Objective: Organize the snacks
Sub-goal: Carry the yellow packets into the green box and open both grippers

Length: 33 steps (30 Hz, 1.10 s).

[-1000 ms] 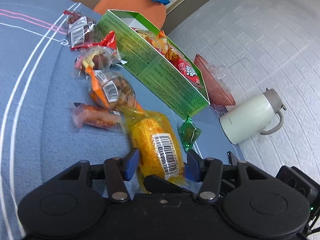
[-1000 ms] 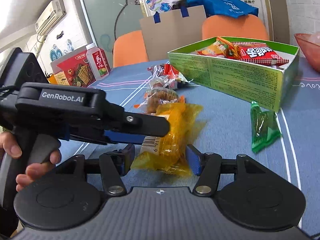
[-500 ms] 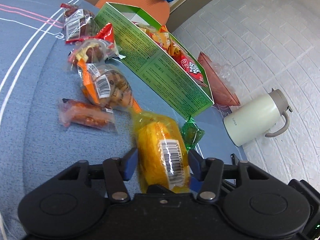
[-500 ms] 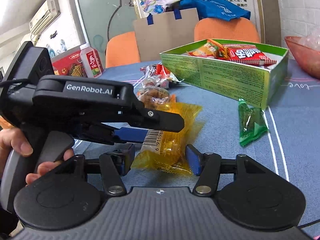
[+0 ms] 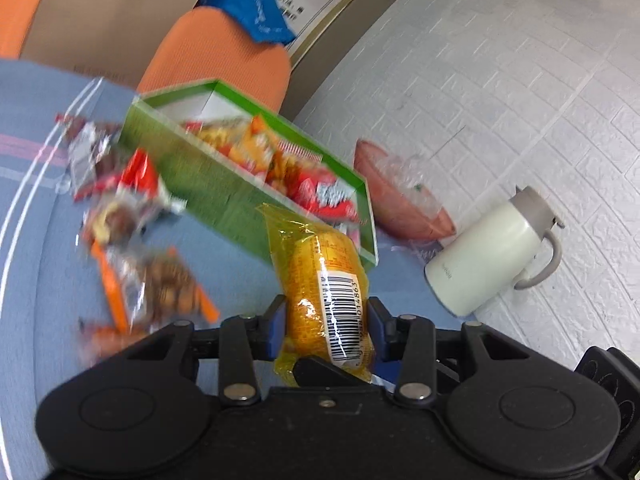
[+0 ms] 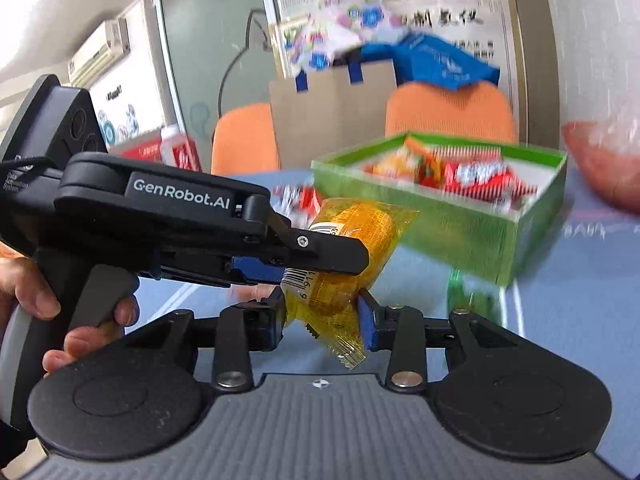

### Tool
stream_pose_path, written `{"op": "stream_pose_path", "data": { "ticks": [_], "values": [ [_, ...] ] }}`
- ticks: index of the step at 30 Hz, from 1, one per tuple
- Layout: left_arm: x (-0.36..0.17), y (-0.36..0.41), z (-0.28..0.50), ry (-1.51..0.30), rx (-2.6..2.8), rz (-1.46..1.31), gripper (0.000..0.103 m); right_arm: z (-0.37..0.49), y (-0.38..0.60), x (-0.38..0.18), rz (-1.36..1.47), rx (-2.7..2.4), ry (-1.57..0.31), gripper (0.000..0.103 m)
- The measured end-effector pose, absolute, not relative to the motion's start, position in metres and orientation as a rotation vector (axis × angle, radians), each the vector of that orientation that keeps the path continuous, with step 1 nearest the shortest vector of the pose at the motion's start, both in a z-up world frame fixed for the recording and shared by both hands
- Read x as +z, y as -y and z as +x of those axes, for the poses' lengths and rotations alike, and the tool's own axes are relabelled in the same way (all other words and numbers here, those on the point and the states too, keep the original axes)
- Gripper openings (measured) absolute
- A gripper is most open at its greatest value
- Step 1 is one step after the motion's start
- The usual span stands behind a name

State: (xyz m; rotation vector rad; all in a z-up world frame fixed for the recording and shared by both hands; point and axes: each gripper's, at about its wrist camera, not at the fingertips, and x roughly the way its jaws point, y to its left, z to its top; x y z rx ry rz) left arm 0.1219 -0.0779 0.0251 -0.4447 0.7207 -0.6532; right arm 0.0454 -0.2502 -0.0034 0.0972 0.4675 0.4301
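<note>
Both grippers, left gripper [image 5: 326,322] and right gripper [image 6: 322,314], just closed, pinching yellow snack packet [image 5: 324,280] between pads.

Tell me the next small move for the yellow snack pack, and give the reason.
Probably carry the yellow snack pack forward over the open green box and let go. Both the left claw and the right claw have just been closing and now pinch it, lifted off the blue table, with the box just ahead already holding snacks.
</note>
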Motion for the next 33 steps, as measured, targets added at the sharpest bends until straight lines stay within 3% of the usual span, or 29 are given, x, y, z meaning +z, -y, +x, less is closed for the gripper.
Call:
{"op": "stream_pose_path", "data": {
  "ticks": [10, 21, 22, 23, 25, 26, 33],
  "values": [
    [0.075, 0.074, 0.201, -0.594, -0.634, -0.407, 0.052, 0.123, 0.253, 0.037, 0.082, 0.438, -0.290, 0.065],
    [0.056, 0.066, 0.276, -0.604, -0.585, -0.412, 0.055, 0.204, 0.252, 0.029, 0.090, 0.451, -0.272, 0.066],
    [0.050, 0.064, 0.282, -0.617, -0.563, -0.412, 0.067, 0.209, 0.250, 0.026, 0.086, 0.454, -0.276, 0.067],
    [0.045, 0.064, 0.286, -0.630, -0.536, -0.406, 0.102, 0.215, 0.248, 0.021, 0.076, 0.455, -0.283, 0.071],
    [0.037, 0.060, 0.286, -0.640, -0.454, -0.378, 0.103, 0.223, 0.240, 0.010, 0.010, 0.426, -0.320, 0.098],
    [0.036, 0.058, 0.284, -0.631, -0.438, -0.368, 0.103, 0.224, 0.236, 0.007, -0.029, 0.396, -0.332, 0.102],
    [0.052, 0.043, 0.252, -0.594, -0.433, -0.370, 0.103, 0.187, 0.235, 0.010, -0.138, 0.370, -0.274, 0.103]
  ]
}}
